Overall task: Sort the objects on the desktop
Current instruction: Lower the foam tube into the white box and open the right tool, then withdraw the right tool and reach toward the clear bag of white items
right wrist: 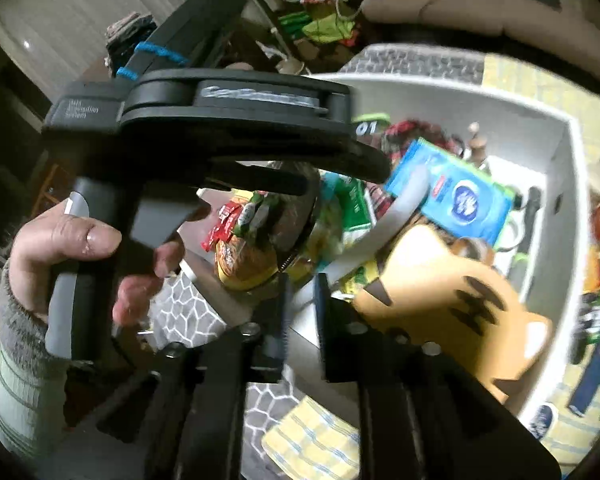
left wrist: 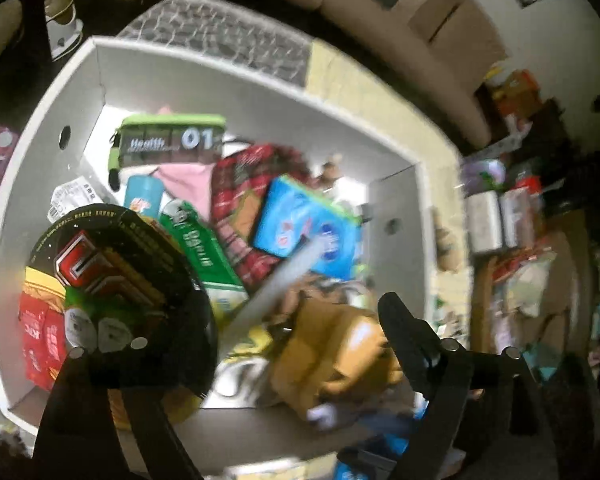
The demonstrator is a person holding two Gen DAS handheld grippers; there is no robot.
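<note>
Over the white box (left wrist: pixel 236 92), the left gripper (left wrist: pixel 296 320) gapes wide, the black round tin (left wrist: pixel 112 256) at nine o'clock against one finger, apparently dropped. The right gripper (right wrist: pixel 302 312), at six o'clock, stands slightly apart and empty. Next comes withdrawing to fetch another object.

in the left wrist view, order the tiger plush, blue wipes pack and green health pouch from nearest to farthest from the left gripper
From the left gripper:
1. Tiger plush: just ahead, by the right finger, at the bin's near end.
2. Blue wipes pack: mid-bin, lying on top of the pile, right of centre.
3. Green health pouch: far end, against the back wall of the white bin.
</note>
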